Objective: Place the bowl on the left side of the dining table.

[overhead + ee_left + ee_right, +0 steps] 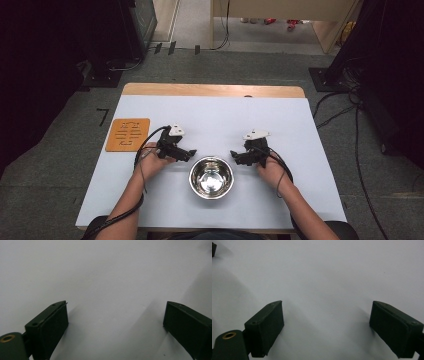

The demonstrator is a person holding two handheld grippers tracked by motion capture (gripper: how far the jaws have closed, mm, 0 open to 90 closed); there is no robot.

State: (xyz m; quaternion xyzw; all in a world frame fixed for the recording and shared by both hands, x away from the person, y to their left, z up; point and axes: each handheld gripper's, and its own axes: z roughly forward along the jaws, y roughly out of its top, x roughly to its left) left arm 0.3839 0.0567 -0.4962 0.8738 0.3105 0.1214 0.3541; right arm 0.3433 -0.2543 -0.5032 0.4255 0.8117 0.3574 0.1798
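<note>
Two claws are held released on either side of the steel bowl (211,177): left claw (189,154), right claw (235,157). Nothing is gripped. The bowl's rim should be approached squarely, low over the worktop (300,150).

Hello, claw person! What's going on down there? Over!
Left claw and right claw open, holding nothing. Steel bowl sits between them, untouched. Orange mat off to the side, not in the way.

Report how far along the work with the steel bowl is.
Done: nothing visible; the steel bowl sits empty on the table. In hand: nothing; the left tongs and right tongs flank the bowl, jaws open over bare tabletop. Left: grasping the bowl and everything after. The orange mat lies apart.
</note>
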